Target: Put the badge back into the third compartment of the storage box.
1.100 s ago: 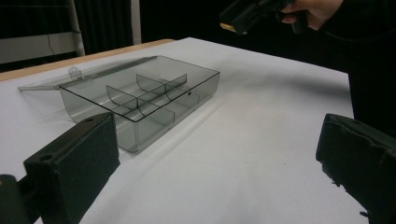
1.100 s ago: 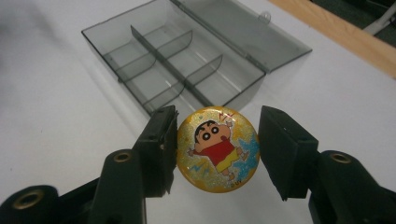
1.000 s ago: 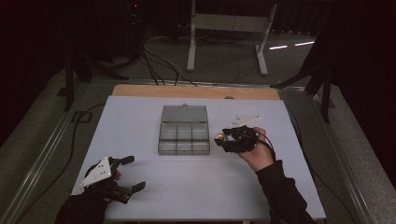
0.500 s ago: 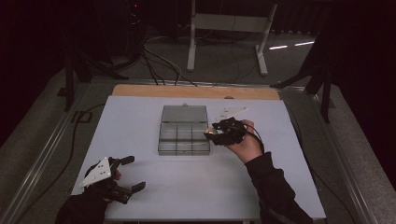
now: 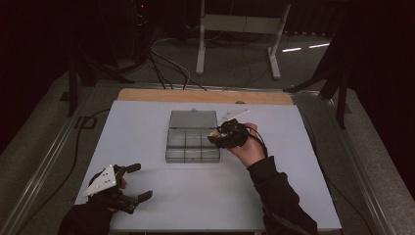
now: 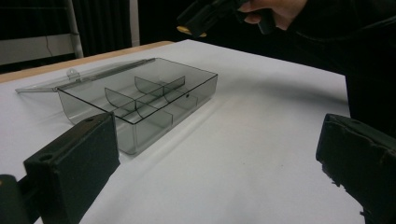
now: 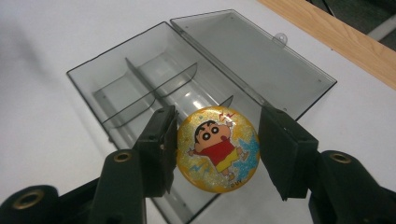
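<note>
The right gripper pinches a round gold glitter badge printed with a cartoon boy in a red shirt, one black jaw pressed on each side of its edge. In the right gripper view the badge hangs face-up above the near right part of an open smoky-clear compartment box, over the box's front compartments. In the high view the right gripper sits at the box's right edge, with the person's right hand and dark sleeve reaching in from below.

The box lies near the middle of the white table, its curved dividers bare and its lid folded flat behind it.

The left gripper rests near the table's front left corner, well apart from the box, its jaws spread wide with nothing between them. In the left gripper view its two black jaws frame the box, and the badge shows above the far end.
</note>
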Demonstrator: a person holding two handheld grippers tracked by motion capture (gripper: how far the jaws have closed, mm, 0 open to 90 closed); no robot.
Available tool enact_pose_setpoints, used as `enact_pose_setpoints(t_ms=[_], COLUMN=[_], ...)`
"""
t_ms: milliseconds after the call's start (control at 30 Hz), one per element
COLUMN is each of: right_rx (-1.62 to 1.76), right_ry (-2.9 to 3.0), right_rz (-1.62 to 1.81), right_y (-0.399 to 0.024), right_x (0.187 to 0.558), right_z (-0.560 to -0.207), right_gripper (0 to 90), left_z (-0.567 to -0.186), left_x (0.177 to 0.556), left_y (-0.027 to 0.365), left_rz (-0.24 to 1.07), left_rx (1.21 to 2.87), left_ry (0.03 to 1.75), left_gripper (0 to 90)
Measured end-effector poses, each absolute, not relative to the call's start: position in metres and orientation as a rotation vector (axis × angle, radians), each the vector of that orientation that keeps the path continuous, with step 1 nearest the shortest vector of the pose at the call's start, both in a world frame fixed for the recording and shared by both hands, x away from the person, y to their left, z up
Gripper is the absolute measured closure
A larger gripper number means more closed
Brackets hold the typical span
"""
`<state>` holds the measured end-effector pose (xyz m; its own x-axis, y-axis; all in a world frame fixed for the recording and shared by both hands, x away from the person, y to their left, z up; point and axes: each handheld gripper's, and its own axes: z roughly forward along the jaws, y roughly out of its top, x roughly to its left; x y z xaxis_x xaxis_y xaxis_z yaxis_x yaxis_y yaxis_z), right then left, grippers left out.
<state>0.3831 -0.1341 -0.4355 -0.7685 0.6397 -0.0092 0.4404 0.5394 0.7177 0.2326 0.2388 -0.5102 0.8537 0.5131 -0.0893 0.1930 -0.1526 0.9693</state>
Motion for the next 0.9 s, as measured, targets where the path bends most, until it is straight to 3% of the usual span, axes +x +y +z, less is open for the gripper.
enact_pose_setpoints(t_ms=[900], right_rx=[1.074], right_ry=[2.499], right_rz=[0.909], right_y=[-0.103], right_x=[0.408], right_z=[-0.471], right_gripper=[48.1], left_z=[-0.510], left_x=[0.233], left_y=[0.239], left_rz=[0.302], left_rx=[1.726], left_ry=[0.546], left_gripper=[0.0])
